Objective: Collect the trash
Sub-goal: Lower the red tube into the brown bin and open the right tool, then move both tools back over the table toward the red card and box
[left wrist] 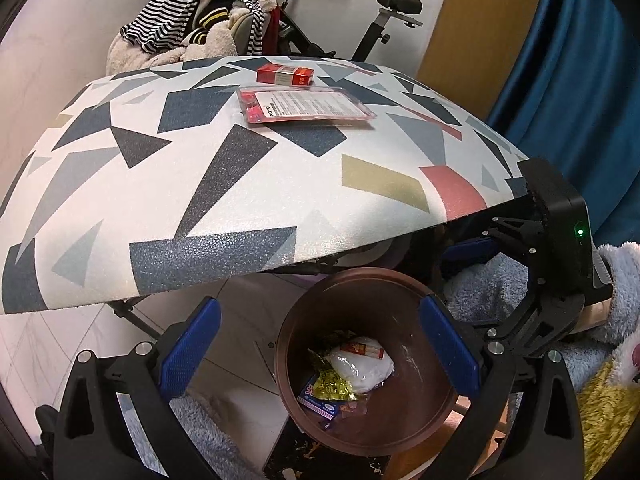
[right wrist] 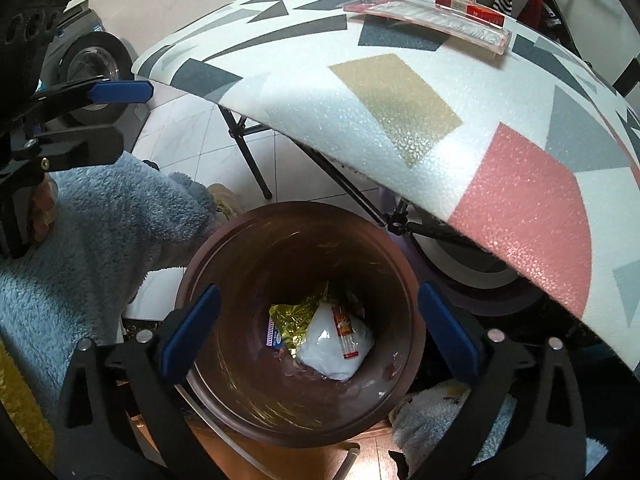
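A brown round bin [left wrist: 400, 424] stands on the floor below the table's near edge; it also shows in the right wrist view [right wrist: 224, 380]. Inside lie a white bag [right wrist: 336, 344], a gold wrapper [right wrist: 294, 320] and a small red-and-white wrapper [right wrist: 346, 332]. Both grippers hang above the bin, open and empty: my left gripper [left wrist: 320, 348] and my right gripper [right wrist: 320, 334]. On the patterned table [left wrist: 200, 184] lie a red cigarette box [left wrist: 285, 75] and a clear pink blister pack [left wrist: 306, 105].
The right gripper's body [left wrist: 556, 248] shows at the right of the left wrist view; the left gripper [right wrist: 100, 116] shows at the left of the right wrist view. Blue fleece clothing [right wrist: 92, 232] is beside the bin. Clothes pile [left wrist: 192, 20] and exercise bike [left wrist: 384, 20] stand behind the table.
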Demonstrator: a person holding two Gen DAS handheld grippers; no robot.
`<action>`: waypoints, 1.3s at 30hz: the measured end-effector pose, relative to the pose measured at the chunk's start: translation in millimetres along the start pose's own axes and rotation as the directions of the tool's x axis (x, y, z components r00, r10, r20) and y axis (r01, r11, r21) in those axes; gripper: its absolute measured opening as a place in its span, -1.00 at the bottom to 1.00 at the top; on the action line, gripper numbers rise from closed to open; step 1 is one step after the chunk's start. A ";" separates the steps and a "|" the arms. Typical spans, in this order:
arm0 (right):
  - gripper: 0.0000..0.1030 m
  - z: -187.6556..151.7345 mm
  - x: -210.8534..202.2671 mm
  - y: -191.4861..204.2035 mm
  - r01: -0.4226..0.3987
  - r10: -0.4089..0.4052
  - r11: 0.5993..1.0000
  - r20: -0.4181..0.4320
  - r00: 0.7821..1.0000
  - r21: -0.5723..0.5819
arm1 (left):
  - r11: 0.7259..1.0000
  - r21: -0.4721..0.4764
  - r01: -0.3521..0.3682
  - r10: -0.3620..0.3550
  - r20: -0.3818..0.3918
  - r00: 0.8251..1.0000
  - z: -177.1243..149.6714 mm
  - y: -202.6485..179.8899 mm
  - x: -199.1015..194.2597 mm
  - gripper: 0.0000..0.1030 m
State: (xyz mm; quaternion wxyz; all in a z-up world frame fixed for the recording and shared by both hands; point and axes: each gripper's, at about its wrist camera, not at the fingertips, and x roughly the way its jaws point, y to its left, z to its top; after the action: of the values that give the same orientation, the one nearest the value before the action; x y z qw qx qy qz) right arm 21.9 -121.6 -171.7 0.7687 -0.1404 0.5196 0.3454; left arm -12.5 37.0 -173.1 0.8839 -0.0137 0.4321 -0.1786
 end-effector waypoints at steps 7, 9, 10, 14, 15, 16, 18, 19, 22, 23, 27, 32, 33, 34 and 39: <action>0.89 0.3 -6.6 0.2 -0.001 0.001 1.000 0.024 1.000 -0.005 | 1.000 0.000 0.000 0.000 -0.003 1.000 -0.8 -0.4 0.2 0.89; 0.89 -0.1 -9.5 -0.2 0.000 0.000 1.000 0.034 0.999 -0.006 | 1.000 0.001 0.000 0.000 -0.003 1.000 -1.2 -0.6 0.2 0.89; 0.89 -0.1 -11.6 -0.3 0.001 0.000 1.000 0.041 0.999 -0.007 | 1.000 0.000 0.000 0.000 -0.003 1.000 -1.2 -0.6 0.3 0.89; 0.89 -0.1 -19.5 -1.9 -0.002 0.002 1.000 0.067 0.998 -0.005 | 1.000 -0.005 0.001 -0.001 -0.007 1.000 -1.7 -0.7 0.4 0.89; 0.89 0.2 -20.5 -2.0 -0.003 0.003 1.000 0.071 0.997 -0.005 | 1.000 -0.006 0.001 -0.001 -0.007 1.000 -1.5 -0.7 0.4 0.89; 0.89 0.7 -23.6 -2.2 -0.005 0.005 1.000 0.081 0.997 -0.003 | 1.000 -0.007 -0.001 0.001 -0.006 1.000 -1.5 -0.6 0.2 0.89; 0.89 1.2 -27.3 -2.3 -0.010 0.010 1.000 0.096 0.995 -0.001 | 1.000 -0.012 -0.006 0.006 -0.001 1.000 -1.2 0.3 -1.0 0.89; 0.89 1.7 -31.0 -3.4 -0.015 0.015 1.000 0.108 0.994 0.003 | 1.000 -0.016 -0.008 0.008 0.002 1.000 -0.8 1.1 -1.4 0.89; 0.89 5.3 -40.3 -9.2 -0.031 0.028 0.999 0.127 0.991 0.027 | 0.999 -0.033 -0.004 0.005 0.017 1.000 2.0 5.4 -3.7 0.89; 0.89 6.8 -42.6 -11.1 -0.035 0.030 0.999 0.132 0.991 0.035 | 0.999 -0.040 0.000 0.001 0.032 0.999 4.0 7.3 -6.0 0.89; 0.89 14.0 -53.9 -20.8 -0.033 0.022 0.997 0.148 0.989 0.071 | 0.998 -0.058 0.027 -0.023 0.072 0.997 18.9 14.3 -11.4 0.89; 0.89 27.8 -70.7 -41.6 -0.029 0.006 0.992 0.180 0.984 0.122 | 0.997 -0.069 0.040 -0.038 0.029 0.999 53.8 20.3 2.2 0.89; 0.89 32.7 -75.1 -47.9 -0.019 -0.005 0.991 0.188 0.982 0.129 | 0.996 -0.081 0.041 -0.039 0.025 0.999 60.4 22.7 5.3 0.89; 0.89 34.6 -76.8 -50.1 -0.014 -0.011 0.991 0.191 0.982 0.130 | 0.995 -0.096 0.042 -0.040 0.027 0.999 68.2 25.4 8.2 0.89; 0.89 53.1 -83.2 -71.2 0.047 -0.075 0.990 0.215 0.974 0.135 | 0.977 -0.195 0.091 -0.086 0.035 0.996 115.0 46.2 33.6 0.77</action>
State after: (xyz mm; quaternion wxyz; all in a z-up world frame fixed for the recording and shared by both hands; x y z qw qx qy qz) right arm 88.9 -174.5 -85.1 0.8391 -0.0676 0.4483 0.3007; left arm 108.9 54.3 -134.7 0.8751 -0.1224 0.4346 -0.1742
